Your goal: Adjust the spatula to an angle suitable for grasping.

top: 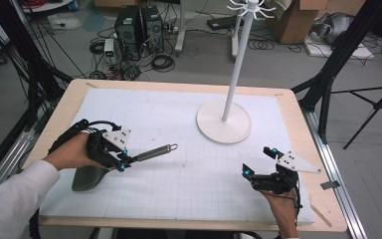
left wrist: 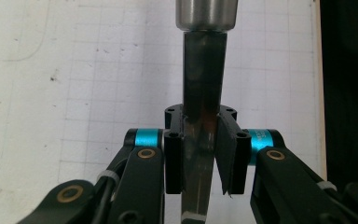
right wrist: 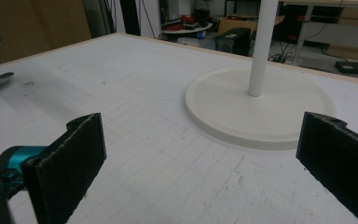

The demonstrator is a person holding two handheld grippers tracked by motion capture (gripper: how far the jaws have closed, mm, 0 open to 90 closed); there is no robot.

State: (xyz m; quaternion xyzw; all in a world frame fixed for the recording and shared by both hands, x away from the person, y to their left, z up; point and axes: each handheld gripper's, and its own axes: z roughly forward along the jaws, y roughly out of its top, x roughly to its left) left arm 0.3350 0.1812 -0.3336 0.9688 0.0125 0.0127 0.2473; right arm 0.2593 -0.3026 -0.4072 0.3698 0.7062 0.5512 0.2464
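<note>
At left of centre in the high view, the left tongs (top: 127,160) are clamped on a metal utensil (top: 151,152) by its flat neck, handle pointing right above the table (top: 179,119); the right tongs (top: 258,162), lower right, stand wide apart near the white stand (top: 224,122).

The high view looks forward and down from above the person's side, taking in the whole table (top: 64,107), its white gridded mat (top: 179,124) and the cluttered floor towards 12 o'clock. The left gripper view sits very close behind its own jaws, facing almost straight down onto the gridded mat (left wrist: 74,70), with the clamped metal utensil handle (left wrist: 204,93) running up to 12 o'clock. The right gripper view rides low and nearly level, looking across the mat (right wrist: 135,93) to the white stand (right wrist: 261,105) at 1 o'clock. High and right views share that stand (top: 224,122); all three share the mat.
</note>
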